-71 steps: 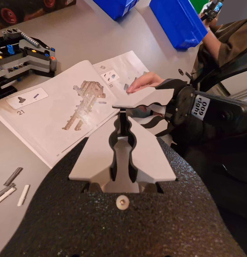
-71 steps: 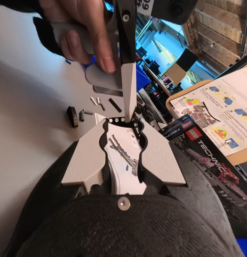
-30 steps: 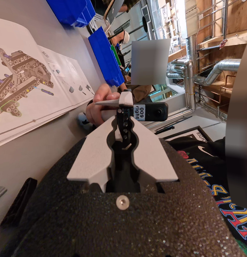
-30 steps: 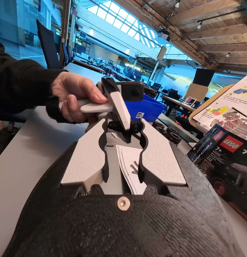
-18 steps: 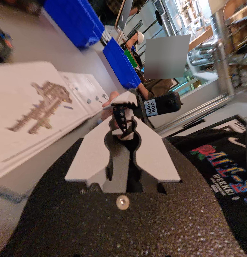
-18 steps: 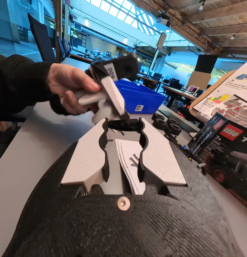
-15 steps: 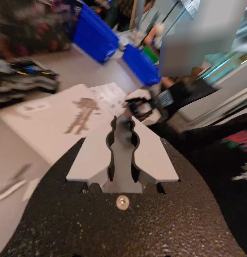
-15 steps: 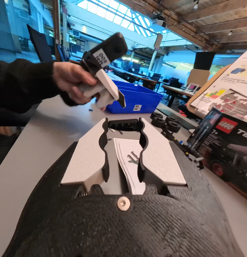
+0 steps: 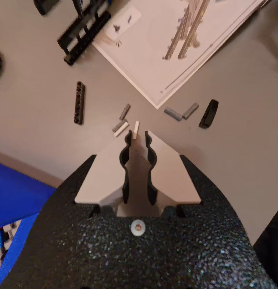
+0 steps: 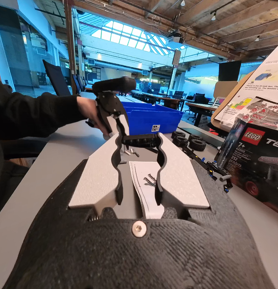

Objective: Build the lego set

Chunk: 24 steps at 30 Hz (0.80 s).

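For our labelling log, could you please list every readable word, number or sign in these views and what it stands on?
I name only what bears the writing, not its wording.
Set box: printed brand mark, numbers and text, legible.
Blue bin: small white sticker with a code mark.
Poster board: printed lines, partly legible.
Instruction booklet: print too blurred to read.

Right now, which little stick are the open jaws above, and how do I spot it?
Find the booklet on the grey table; below its near corner lies a cluster of small pins. The white pin lies alone, at the left gripper tips; the other white one touches a grey pin.
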Each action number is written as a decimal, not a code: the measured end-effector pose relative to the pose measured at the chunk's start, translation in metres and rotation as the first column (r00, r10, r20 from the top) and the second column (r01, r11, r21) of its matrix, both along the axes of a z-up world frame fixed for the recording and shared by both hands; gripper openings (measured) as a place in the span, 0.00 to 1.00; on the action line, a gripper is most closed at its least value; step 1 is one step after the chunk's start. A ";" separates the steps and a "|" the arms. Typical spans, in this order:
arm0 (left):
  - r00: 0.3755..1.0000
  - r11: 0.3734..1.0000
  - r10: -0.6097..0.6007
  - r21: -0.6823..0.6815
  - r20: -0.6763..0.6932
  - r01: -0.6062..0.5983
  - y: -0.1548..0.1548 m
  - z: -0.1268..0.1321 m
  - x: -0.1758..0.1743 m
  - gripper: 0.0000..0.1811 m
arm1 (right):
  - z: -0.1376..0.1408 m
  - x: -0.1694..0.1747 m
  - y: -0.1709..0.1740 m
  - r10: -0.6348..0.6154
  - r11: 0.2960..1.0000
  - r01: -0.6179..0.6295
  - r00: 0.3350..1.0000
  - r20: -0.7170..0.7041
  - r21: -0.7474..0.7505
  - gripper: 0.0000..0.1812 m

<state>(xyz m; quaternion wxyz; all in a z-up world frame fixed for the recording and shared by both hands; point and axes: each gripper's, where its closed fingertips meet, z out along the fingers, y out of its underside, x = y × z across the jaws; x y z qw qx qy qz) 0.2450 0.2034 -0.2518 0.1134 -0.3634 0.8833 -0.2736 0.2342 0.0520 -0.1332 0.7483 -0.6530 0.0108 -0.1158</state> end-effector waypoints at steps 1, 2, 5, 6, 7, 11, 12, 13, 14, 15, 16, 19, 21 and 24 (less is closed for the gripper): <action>1.000 1.000 0.001 0.025 -0.018 0.000 0.002 -0.003 -0.003 0.08 | 0.000 0.000 0.000 0.001 1.000 -0.001 1.000 0.001 0.003 0.23; 1.000 1.000 0.003 0.030 -0.022 -0.003 0.003 -0.004 -0.004 0.08 | 0.001 -0.001 -0.001 0.004 1.000 -0.004 1.000 0.003 0.007 0.23; 0.999 1.000 0.016 -0.024 -0.030 -0.017 0.001 -0.007 -0.003 0.07 | 0.001 -0.003 -0.001 0.024 1.000 -0.024 1.000 0.002 0.007 0.23; 0.999 0.999 0.026 -0.036 -0.024 -0.027 0.001 -0.007 -0.002 0.05 | 0.000 -0.004 0.000 0.038 0.999 -0.038 0.999 0.000 0.004 0.23; 0.999 0.999 0.034 -0.037 -0.011 -0.034 0.003 -0.008 0.000 0.02 | 0.000 -0.006 0.001 0.050 0.999 -0.050 0.999 -0.003 0.004 0.23; 0.999 0.998 0.015 -0.057 0.044 -0.012 0.000 -0.008 0.003 0.01 | 0.005 -0.010 -0.002 0.108 0.993 -0.105 0.993 -0.048 0.048 0.23; 0.998 0.999 -0.007 -0.049 0.069 0.010 -0.002 -0.007 0.004 0.01 | 0.007 -0.012 -0.003 0.138 0.988 -0.132 0.988 -0.076 0.074 0.23; 0.992 0.998 -0.040 -0.035 0.121 0.044 -0.007 -0.003 0.005 0.01 | 0.010 -0.015 -0.005 0.178 0.981 -0.168 0.979 -0.104 0.100 0.23; 0.977 0.995 -0.093 -0.023 0.193 0.099 -0.015 0.006 0.005 0.01 | 0.011 -0.016 -0.007 0.211 0.973 -0.195 0.968 -0.133 0.123 0.23; 0.949 0.986 -0.156 -0.012 0.273 0.166 -0.028 0.019 0.005 0.01 | 0.013 -0.016 -0.008 0.234 0.967 -0.212 0.960 -0.156 0.143 0.23; 0.911 0.973 -0.219 0.005 0.349 0.232 -0.042 0.034 0.003 0.01 | 0.014 -0.017 -0.010 0.253 0.961 -0.227 0.952 -0.173 0.159 0.23; 0.756 0.921 -0.369 0.102 0.541 0.376 -0.084 0.079 0.000 0.02 | 0.019 -0.013 -0.014 0.266 0.954 -0.228 0.944 -0.197 0.193 0.23; 0.613 0.875 -0.463 0.220 0.640 0.432 -0.107 0.103 0.001 0.01 | 0.018 -0.011 -0.015 0.258 0.957 -0.221 0.944 -0.204 0.186 0.23; 0.387 0.793 -0.585 0.403 0.713 0.456 -0.133 0.124 0.002 0.01 | 0.016 -0.010 -0.017 0.255 0.960 -0.222 0.944 -0.209 0.170 0.23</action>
